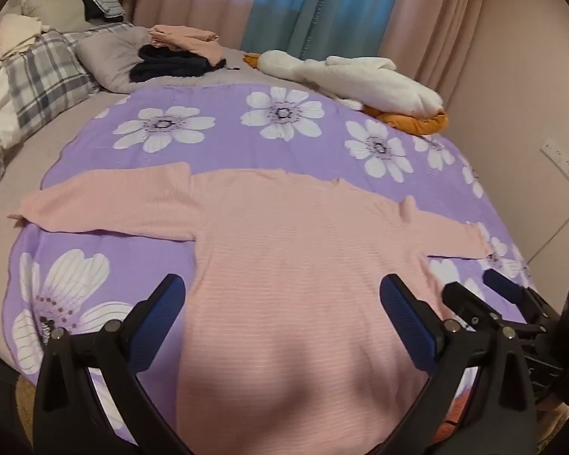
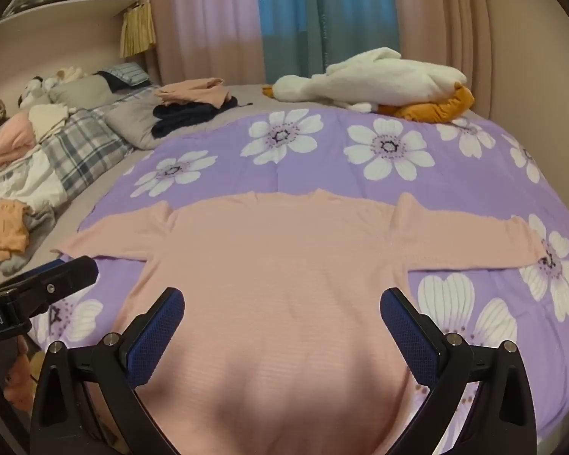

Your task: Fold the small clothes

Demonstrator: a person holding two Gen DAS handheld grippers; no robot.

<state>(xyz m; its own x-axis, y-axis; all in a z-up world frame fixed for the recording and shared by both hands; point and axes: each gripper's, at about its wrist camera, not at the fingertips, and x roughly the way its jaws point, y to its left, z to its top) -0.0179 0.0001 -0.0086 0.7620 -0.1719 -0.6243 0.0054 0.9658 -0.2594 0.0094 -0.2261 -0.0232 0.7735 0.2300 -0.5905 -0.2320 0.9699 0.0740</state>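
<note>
On the bed, pink sweater: soft, limp; pinch sleeve at 3 o'clock; both claws wide open, empty.

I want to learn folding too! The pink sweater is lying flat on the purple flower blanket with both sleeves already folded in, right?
Not quite. The pink sweater does lie flat on the purple flower blanket, but both sleeves are spread straight out to the sides, not folded in. The right wrist view shows this most clearly.
</note>
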